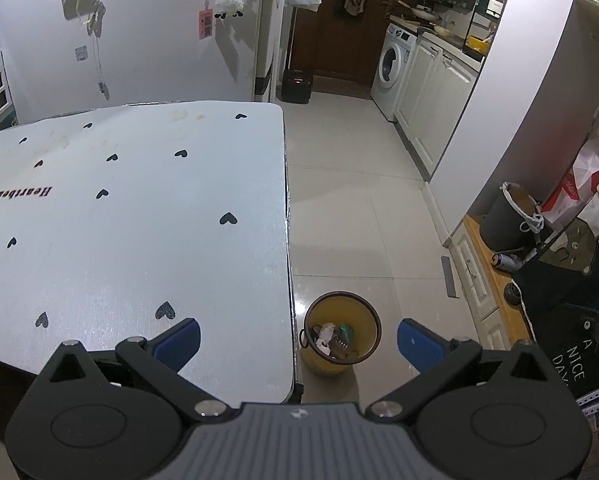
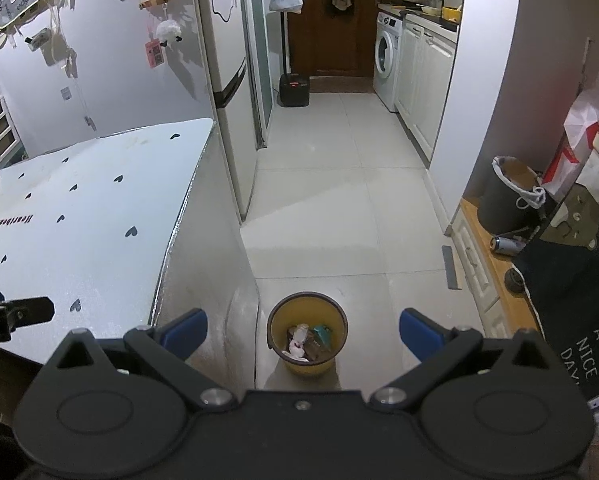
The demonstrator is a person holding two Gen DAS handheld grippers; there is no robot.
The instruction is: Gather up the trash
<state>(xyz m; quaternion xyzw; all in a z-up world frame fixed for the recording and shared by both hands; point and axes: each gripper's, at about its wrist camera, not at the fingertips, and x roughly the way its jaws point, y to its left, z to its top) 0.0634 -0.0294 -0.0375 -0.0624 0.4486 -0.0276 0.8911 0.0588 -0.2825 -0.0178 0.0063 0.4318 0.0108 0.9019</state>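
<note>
the left hand-held gripper (image 1: 298, 338) has its blue-padded fingers (image 1: 179, 340) spread wide with nothing between them, one finger over the near corner of the white desk with black heart prints (image 1: 139, 220) and the other over the floor. the right hand-held gripper (image 2: 303, 332) is likewise wide apart and empty, hanging above the floor just beside the desk's edge. between the fingertips in both views stands the small round yellow waste bin with a dark rim (image 1: 341, 334), on the pale tiled floor (image 1: 359, 208) close to the desk's corner; crumpled white paper, a teal piece and other scraps lie inside it (image 2: 307, 342). to the right, a dark round bucket with a white liner (image 1: 507, 220) sits on a low wooden ledge, a metal can (image 1: 503, 261) lying beside it. farther off, a white front-loading washing machine (image 1: 393, 66) stands under the kitchen counter, and a black box-shaped appliance (image 2: 294, 90) sits on the floor by the brown door.
</note>
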